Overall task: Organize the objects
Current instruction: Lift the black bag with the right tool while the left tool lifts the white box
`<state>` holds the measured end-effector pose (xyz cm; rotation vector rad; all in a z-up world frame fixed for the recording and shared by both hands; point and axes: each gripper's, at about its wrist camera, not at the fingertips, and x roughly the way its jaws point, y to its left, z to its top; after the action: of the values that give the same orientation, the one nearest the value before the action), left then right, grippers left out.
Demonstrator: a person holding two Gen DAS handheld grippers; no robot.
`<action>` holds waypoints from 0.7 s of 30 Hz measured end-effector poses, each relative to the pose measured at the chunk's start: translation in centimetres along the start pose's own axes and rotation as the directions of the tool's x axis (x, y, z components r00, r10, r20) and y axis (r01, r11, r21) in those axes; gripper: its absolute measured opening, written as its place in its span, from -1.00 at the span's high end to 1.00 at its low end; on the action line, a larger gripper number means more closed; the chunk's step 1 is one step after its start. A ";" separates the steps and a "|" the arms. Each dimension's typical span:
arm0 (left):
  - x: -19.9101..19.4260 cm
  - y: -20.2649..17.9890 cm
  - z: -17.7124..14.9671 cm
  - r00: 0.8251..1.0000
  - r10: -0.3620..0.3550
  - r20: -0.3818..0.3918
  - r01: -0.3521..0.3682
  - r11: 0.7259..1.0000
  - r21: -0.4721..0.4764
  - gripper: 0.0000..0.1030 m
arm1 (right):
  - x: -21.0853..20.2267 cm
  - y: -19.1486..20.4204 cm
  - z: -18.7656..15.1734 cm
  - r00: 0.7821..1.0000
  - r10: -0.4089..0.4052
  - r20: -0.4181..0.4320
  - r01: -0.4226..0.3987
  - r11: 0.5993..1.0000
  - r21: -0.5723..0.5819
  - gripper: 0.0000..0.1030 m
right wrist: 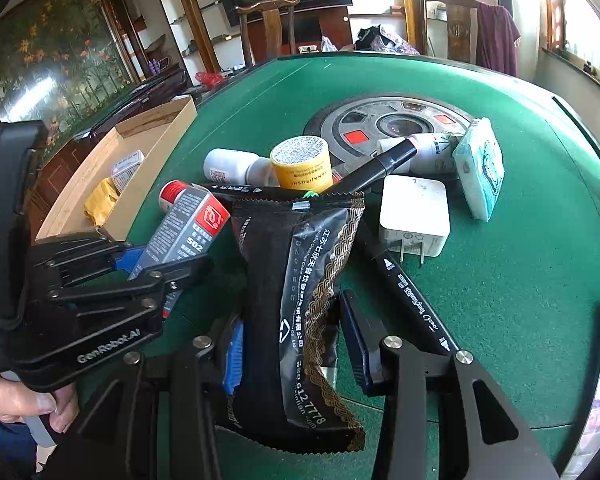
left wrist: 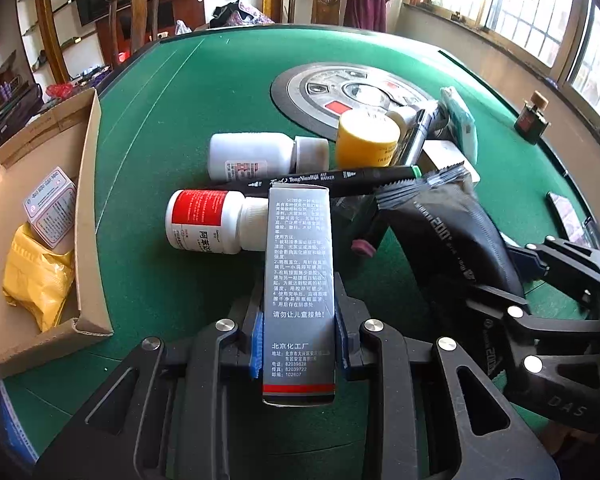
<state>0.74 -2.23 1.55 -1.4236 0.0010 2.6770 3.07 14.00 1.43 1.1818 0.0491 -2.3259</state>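
Observation:
My left gripper (left wrist: pixel 299 312) is shut on a grey 502 glue box (left wrist: pixel 299 280) and holds it above the green table; the box also shows in the right wrist view (right wrist: pixel 188 228). My right gripper (right wrist: pixel 292 344) is closed on a black snack packet (right wrist: pixel 300 300), which also shows in the left wrist view (left wrist: pixel 452 232). A pile lies ahead: a red-labelled white bottle (left wrist: pixel 208 220), a plain white bottle (left wrist: pixel 256 156), a yellow jar (left wrist: pixel 366 140), black markers (left wrist: pixel 340 180), a white charger (right wrist: pixel 414 216) and a tissue pack (right wrist: pixel 480 168).
A cardboard box (left wrist: pixel 88 184) at the left edge holds a yellow packet (left wrist: pixel 36 276) and a small white carton (left wrist: pixel 52 208). A round grey console (left wrist: pixel 316 92) sits mid-table. A small dark bottle (left wrist: pixel 532 116) stands far right. Chairs stand behind the table.

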 end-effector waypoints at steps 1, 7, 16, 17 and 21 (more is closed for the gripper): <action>0.0 -0.1 0.0 1.000 0.006 0.002 -0.006 1.000 0.004 0.49 | -0.1 0.1 0.0 1.000 0.004 0.003 -0.004 1.000 -0.002 0.17; 0.3 -0.6 0.2 0.999 0.037 0.008 -0.037 0.999 0.037 0.46 | -0.8 -0.1 -0.1 1.000 0.010 0.022 -0.010 1.000 -0.001 0.17; 0.4 -0.5 0.3 0.999 0.020 0.025 -0.021 0.999 0.024 0.49 | -1.7 -0.1 0.0 0.998 0.015 0.054 -0.015 1.000 0.006 0.17; 0.3 -0.5 0.2 0.999 0.020 0.029 -0.020 1.000 0.021 0.49 | -1.8 -0.1 0.0 0.998 0.018 0.056 -0.018 1.000 0.009 0.17; -0.4 -0.6 0.3 0.999 0.019 0.030 -0.020 1.000 0.020 0.49 | -2.0 -0.3 -0.1 0.998 0.026 0.064 -0.027 0.999 0.020 0.17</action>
<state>0.74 -1.66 2.11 -1.3844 0.0394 2.7057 3.95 15.15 2.89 1.1107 -0.0136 -2.3443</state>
